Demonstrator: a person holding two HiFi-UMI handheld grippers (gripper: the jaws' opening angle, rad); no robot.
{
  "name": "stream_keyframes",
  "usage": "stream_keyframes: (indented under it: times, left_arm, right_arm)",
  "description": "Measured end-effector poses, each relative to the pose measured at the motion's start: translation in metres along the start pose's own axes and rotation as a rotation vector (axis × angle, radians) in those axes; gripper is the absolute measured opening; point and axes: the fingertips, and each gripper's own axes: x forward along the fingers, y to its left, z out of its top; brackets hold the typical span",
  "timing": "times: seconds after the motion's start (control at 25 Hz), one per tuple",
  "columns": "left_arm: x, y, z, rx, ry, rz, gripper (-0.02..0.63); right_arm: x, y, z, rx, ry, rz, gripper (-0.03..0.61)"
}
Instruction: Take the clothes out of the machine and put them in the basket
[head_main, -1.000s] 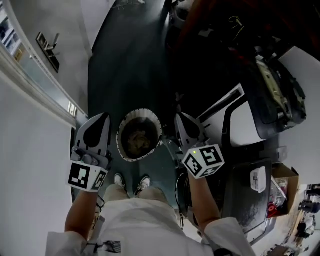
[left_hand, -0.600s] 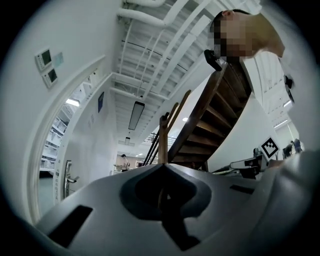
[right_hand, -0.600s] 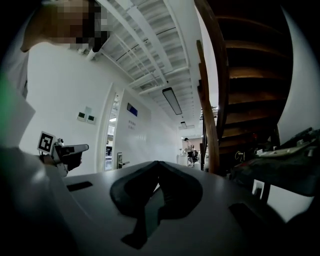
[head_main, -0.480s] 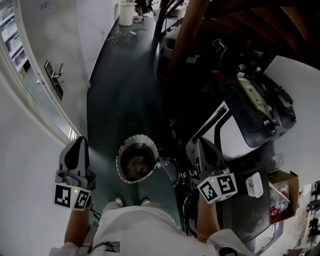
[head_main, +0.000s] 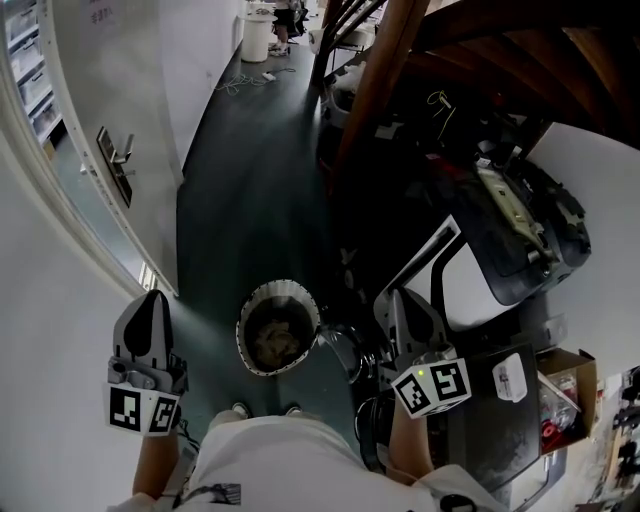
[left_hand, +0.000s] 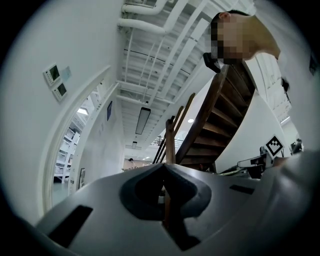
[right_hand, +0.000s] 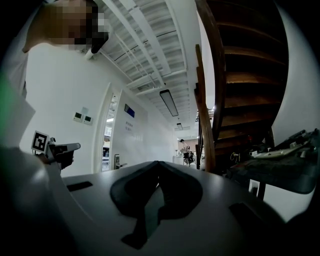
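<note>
In the head view a round white basket (head_main: 277, 327) stands on the dark floor just ahead of the person's feet, with brownish clothes (head_main: 274, 337) inside it. My left gripper (head_main: 146, 305) hangs to the left of the basket, shut and empty. My right gripper (head_main: 402, 303) is to the basket's right, next to the white washing machine (head_main: 478, 272), and it too is shut with nothing in it. In both gripper views the jaws meet tip to tip and point along a corridor. The machine's drum is not visible.
A wooden staircase (head_main: 420, 40) rises over the machine at upper right. A white wall with a door handle (head_main: 116, 158) runs along the left. A dark bag (head_main: 520, 215) lies on the machine and a cardboard box (head_main: 565, 400) sits at lower right. A distant person (right_hand: 183, 148) stands down the corridor.
Both grippers have risen and drawn apart from the basket, which now appears lower in the head view. Their jaws stay shut.
</note>
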Motion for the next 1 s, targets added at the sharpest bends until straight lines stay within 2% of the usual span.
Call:
stream_keyframes:
  times: [0.36,1.0]
  left_arm:
    - [0.007,0.003,-0.005,-0.014,-0.007,-0.026,0.014]
    - [0.007,0.015,-0.008,-0.018,-0.012,-0.015,0.014]
  right_arm:
    - [0.008,0.010,-0.003,-0.017,0.004,-0.005,0.014]
    - [0.024,0.019,-0.002,-0.028,-0.009,0.005,0.014]
